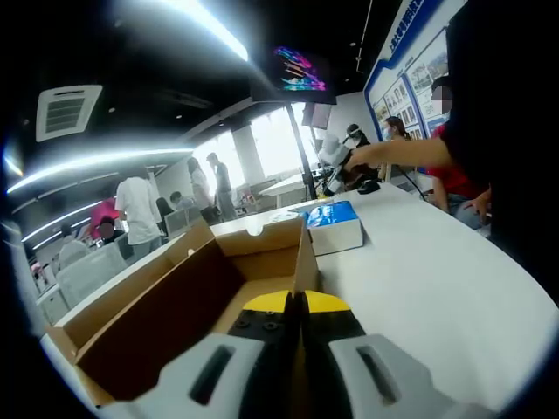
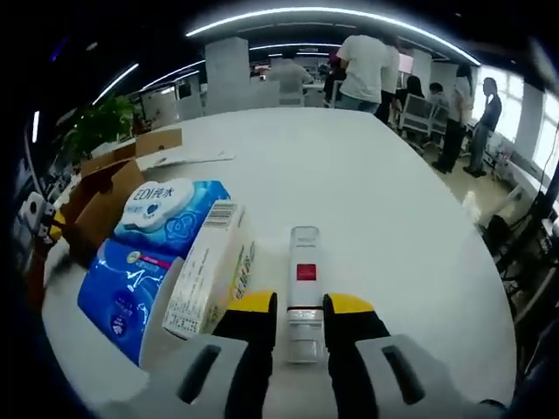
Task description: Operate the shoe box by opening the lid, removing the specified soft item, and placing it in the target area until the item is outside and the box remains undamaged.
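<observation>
The blue tissue pack (image 2: 144,253) lies flat on the white counter (image 2: 384,201), its long axis running away from the right tongs (image 2: 296,307), beside a white carton (image 2: 208,279). Those tongs stand apart around a slim white bottle (image 2: 304,292). The left tongs (image 1: 295,304) are pressed together over the open brown shoe box (image 1: 175,305). People stand in the office behind.

left gripper (image 1: 295,305): yellow tips, black fingers, grey mounts | right gripper (image 2: 297,307): same
</observation>
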Demonstrator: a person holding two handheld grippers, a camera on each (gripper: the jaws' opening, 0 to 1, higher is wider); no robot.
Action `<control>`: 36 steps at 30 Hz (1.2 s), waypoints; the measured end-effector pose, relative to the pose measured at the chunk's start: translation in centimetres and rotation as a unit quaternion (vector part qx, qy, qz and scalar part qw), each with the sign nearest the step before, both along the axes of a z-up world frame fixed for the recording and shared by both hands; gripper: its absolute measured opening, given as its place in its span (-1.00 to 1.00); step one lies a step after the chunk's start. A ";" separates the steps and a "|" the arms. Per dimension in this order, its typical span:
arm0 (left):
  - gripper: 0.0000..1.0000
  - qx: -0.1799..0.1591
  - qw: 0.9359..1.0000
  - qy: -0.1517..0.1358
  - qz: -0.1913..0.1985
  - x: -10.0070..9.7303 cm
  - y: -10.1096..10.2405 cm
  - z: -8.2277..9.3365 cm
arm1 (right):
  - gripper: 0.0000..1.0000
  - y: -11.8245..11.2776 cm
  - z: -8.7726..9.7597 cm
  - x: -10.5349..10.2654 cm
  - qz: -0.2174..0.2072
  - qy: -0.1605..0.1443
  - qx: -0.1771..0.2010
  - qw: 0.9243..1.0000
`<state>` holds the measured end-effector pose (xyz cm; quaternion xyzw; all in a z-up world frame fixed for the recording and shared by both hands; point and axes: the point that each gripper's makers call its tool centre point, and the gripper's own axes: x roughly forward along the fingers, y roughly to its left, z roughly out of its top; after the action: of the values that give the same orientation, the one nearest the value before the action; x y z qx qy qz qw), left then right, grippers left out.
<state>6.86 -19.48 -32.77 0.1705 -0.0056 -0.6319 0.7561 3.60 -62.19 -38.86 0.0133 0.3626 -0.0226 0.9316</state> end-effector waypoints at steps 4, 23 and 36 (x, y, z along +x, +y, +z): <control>-0.92 0.000 1.000 0.000 0.000 0.0 0.0 0.0 | -0.70 0.0 0.3 0.0 -0.001 -0.001 0.009 1.000; -0.92 0.000 1.000 0.001 -0.001 0.1 0.1 -0.1 | -0.66 0.3 -0.2 0.3 0.011 0.005 0.012 1.000; -0.92 0.000 1.000 0.000 -0.001 0.1 0.1 -0.2 | -0.54 0.5 3.7 0.9 0.001 -0.039 0.000 0.999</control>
<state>7.00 -19.38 -32.95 0.1702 -0.0057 -0.6328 0.7554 4.54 -61.67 -35.11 0.0134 0.3258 -0.0214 0.9451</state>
